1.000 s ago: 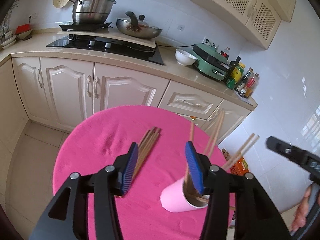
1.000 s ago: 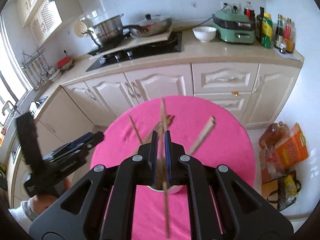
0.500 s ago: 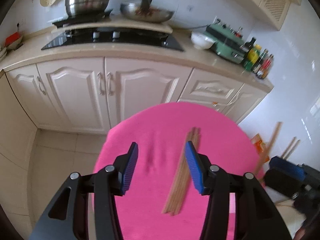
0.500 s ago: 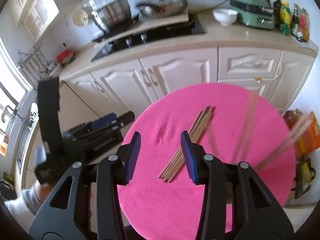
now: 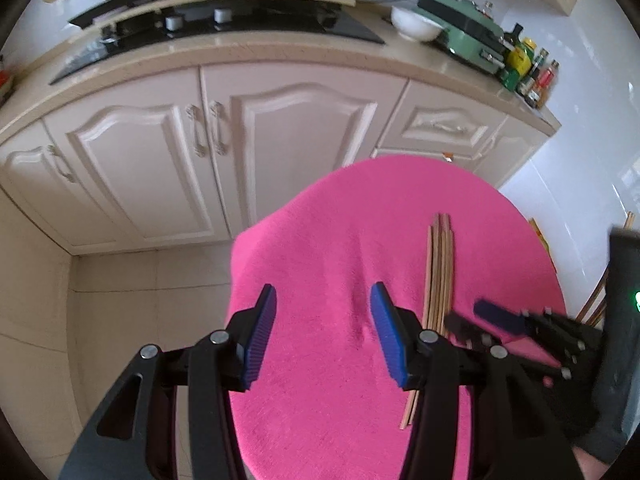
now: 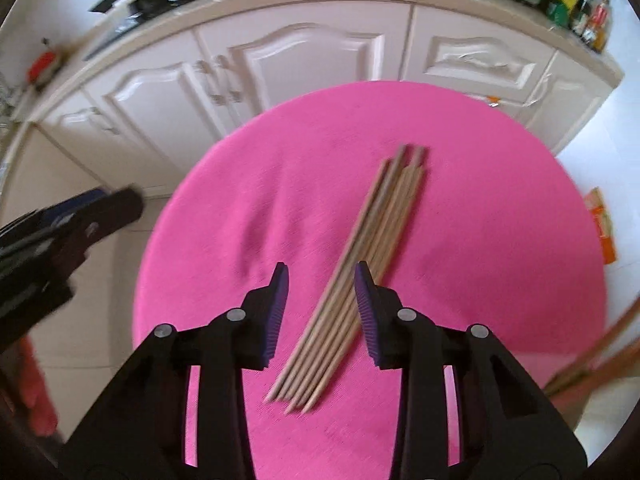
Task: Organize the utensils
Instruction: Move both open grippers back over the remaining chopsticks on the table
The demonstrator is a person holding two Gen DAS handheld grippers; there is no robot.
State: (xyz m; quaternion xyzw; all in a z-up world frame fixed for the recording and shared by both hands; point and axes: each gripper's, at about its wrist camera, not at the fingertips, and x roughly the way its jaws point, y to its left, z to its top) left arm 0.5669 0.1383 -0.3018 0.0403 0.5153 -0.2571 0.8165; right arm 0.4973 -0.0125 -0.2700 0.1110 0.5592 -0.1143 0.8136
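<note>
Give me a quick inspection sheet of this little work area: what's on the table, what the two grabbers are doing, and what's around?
Surface: round table under a pink cloth.
Job's things: bundle of wooden chopsticks lying flat on the cloth.
Clutter: nothing seen on the table.
Grippers: right gripper above the bundle's near end, jaws closing, not gripping; left gripper open, empty, over bare cloth.
Cables: nothing seen.
Surroundings: white kitchen cabinets, stove, white bowl, green appliance, bottles.

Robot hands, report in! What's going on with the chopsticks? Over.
Left gripper open, empty. Right gripper closing above chopsticks, not gripping. Chopsticks bundled flat on pink cloth. Nothing in the way.
</note>
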